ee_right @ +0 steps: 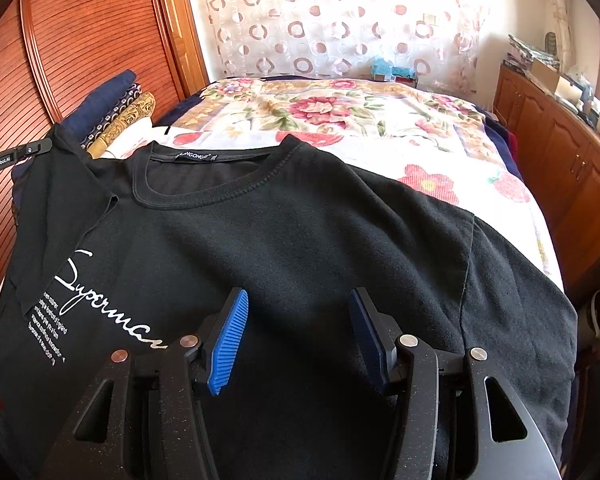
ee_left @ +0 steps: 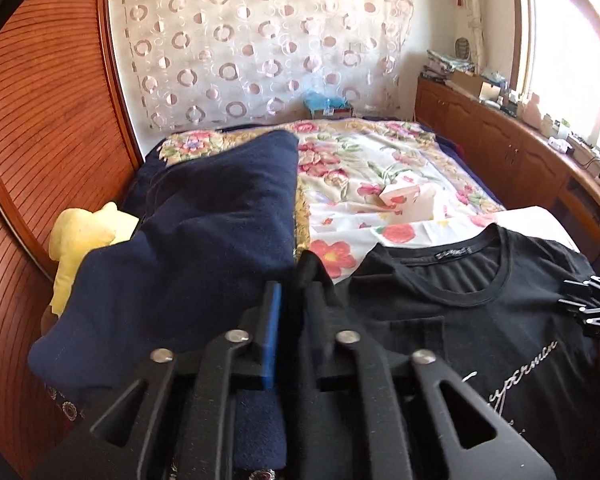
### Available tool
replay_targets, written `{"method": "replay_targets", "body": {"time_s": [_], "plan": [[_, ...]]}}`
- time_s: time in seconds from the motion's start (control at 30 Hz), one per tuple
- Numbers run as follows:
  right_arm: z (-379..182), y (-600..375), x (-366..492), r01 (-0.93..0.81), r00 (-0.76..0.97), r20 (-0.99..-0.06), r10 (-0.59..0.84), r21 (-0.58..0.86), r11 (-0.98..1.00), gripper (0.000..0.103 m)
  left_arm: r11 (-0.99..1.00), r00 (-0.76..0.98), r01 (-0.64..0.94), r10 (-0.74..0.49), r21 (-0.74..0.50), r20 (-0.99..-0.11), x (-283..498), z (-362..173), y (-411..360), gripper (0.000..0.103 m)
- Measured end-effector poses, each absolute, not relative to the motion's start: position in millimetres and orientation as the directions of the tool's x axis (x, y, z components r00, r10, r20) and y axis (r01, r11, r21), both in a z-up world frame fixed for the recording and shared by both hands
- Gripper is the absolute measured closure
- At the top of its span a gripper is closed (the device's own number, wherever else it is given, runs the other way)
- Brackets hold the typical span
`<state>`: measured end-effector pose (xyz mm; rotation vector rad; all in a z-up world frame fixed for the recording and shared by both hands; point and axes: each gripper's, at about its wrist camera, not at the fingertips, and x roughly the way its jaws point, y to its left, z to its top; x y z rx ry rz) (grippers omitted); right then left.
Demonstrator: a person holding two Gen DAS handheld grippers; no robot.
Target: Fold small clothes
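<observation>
The black T-shirt (ee_right: 300, 240) lies face up on the bed (ee_right: 340, 112), with its collar toward 12 o'clock and its white script print at 9 o'clock in the right wrist view. The left gripper (ee_left: 290, 312) has its jaws pressed together on a fold of black cloth, which is the left sleeve of the shirt; the sleeve is lifted and turned over the chest. In the right wrist view this gripper (ee_right: 16, 156) shows only as a black bar at the 9 o'clock edge, mostly cut off. The right gripper (ee_right: 296, 340) hovers over the lower chest of the shirt, its blue pads (ee_right: 230, 340) standing apart with nothing between them.

The right sleeve (ee_right: 520, 300) hangs near the bed's edge at 3 o'clock, and there a wooden cabinet (ee_right: 560, 160) runs close along the bed. Toward 12 o'clock the floral bedspread (ee_right: 320, 108) gives open room up to the curtain (ee_right: 340, 12).

At 9 o'clock a navy blanket (ee_left: 200, 240) is piled beside the shirt, in front of a yellow cloth (ee_left: 80, 240) and the wooden wall panel (ee_left: 48, 120). The hem of the shirt is hidden under the gripper bodies, and the small white print lines below the script are too fine to read.
</observation>
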<state>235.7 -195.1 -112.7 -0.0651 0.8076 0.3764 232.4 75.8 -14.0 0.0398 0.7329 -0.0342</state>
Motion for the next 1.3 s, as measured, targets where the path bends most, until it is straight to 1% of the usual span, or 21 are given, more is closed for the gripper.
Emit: {"method": "replay_targets", "body": {"time_s": [0.07, 0.13, 0.17, 0.2, 0.23, 0.43, 0.57, 0.67, 0.77, 0.83, 0.97, 1.03, 1.13, 1.23, 1.27, 1.3], "plan": [[-112.4, -194.2, 235.5, -0.353, 0.630, -0.717, 0.299, 0.078, 0.932, 0.048, 0.998, 0.758, 0.056, -0.026, 0.026, -0.652, 227.2, -8.4, 72.1, 0.080], [-112.2, -193.3, 235.2, -0.354, 0.631, -0.719, 0.293, 0.070, 0.933, 0.048, 0.997, 0.769, 0.072, -0.039, 0.025, -0.638, 220.2, -3.2, 68.7, 0.074], [-112.0, -192.9, 235.0, -0.355, 0.631, -0.719, 0.291, 0.066, 0.933, 0.048, 0.997, 0.772, 0.078, -0.046, 0.022, -0.634, 217.8, -1.6, 67.1, 0.072], [-111.8, -192.5, 234.6, -0.356, 0.631, -0.720, 0.289, 0.062, 0.933, 0.047, 0.996, 0.773, 0.092, -0.063, 0.013, -0.631, 214.7, -0.4, 64.5, 0.067], [-111.5, -192.0, 234.1, -0.356, 0.632, -0.720, 0.288, 0.060, 0.933, 0.047, 0.994, 0.774, 0.111, -0.086, 0.001, -0.627, 211.6, 0.5, 62.4, 0.066], [-111.1, -191.1, 233.7, -0.357, 0.633, -0.722, 0.279, 0.047, 0.933, 0.047, 0.981, 0.763, 0.192, -0.142, 0.012, -0.630, 199.2, -8.2, 39.0, 0.065], [-109.9, -192.6, 232.9, -0.339, 0.643, -0.723, 0.253, 0.027, 0.940, 0.047, 0.972, 0.704, 0.232, -0.196, -0.040, -0.682, 201.3, -32.5, 22.3, 0.065], [-107.5, -198.6, 223.8, -0.282, 0.659, -0.725, 0.200, 0.009, 0.959, 0.047, 0.960, 0.657, 0.273, -0.228, -0.054, -0.718, 202.1, -54.3, 3.2, 0.065], [-100.0, -211.6, 205.6, -0.251, 0.676, -0.708, 0.204, 0.039, 0.967, 0.047, 0.946, 0.601, 0.320, -0.244, -0.050, -0.761, 205.2, -73.9, -18.0, 0.065], [-94.3, -224.1, 191.2, -0.211, 0.696, -0.698, 0.170, 0.027, 0.977, 0.047, 0.942, 0.585, 0.336, -0.227, -0.022, -0.779, 205.7, -82.4, -29.2, 0.065], [-90.0, -259.5, 166.0, -0.114, 0.716, -0.693, 0.081, -0.002, 0.993, 0.047, 0.932, 0.555, 0.361, -0.228, -0.016, -0.800, 205.6, -92.3, -44.8, 0.065], [-92.4, -277.6, 155.9, -0.067, 0.712, -0.701, 0.041, -0.010, 0.998, 0.047, 0.925, 0.550, 0.379, -0.243, -0.021, -0.799, 204.9, -92.6, -50.9, 0.065], [-101.4, -305.7, 145.0, 0.039, 0.678, -0.733, -0.055, -0.040, 0.998, 0.047, 0.917, 0.538, 0.398, -0.247, -0.016, -0.806, 203.5, -94.6, -57.9, 0.065], [-106.3, -326.9, 131.6, 0.099, 0.666, -0.743, -0.071, -0.007, 0.995, 0.047, 0.913, 0.531, 0.408, -0.244, -0.008, -0.812, 205.2, -96.0, -62.2, 0.065], [-106.8, -330.2, 127.5, 0.110, 0.665, -0.743, -0.077, -0.004, 0.994, 0.047, 0.912, 0.528, 0.410, -0.248, -0.012, -0.812, 205.5, -95.5, -63.1, 0.060], [-107.2, -332.6, 123.5, 0.118, 0.662, -0.745, -0.079, 0.000, 0.993, 0.047, 0.911, 0.525, 0.411, -0.255, -0.020, -0.812, 206.4, -95.2, -63.1, 0.047]]}}
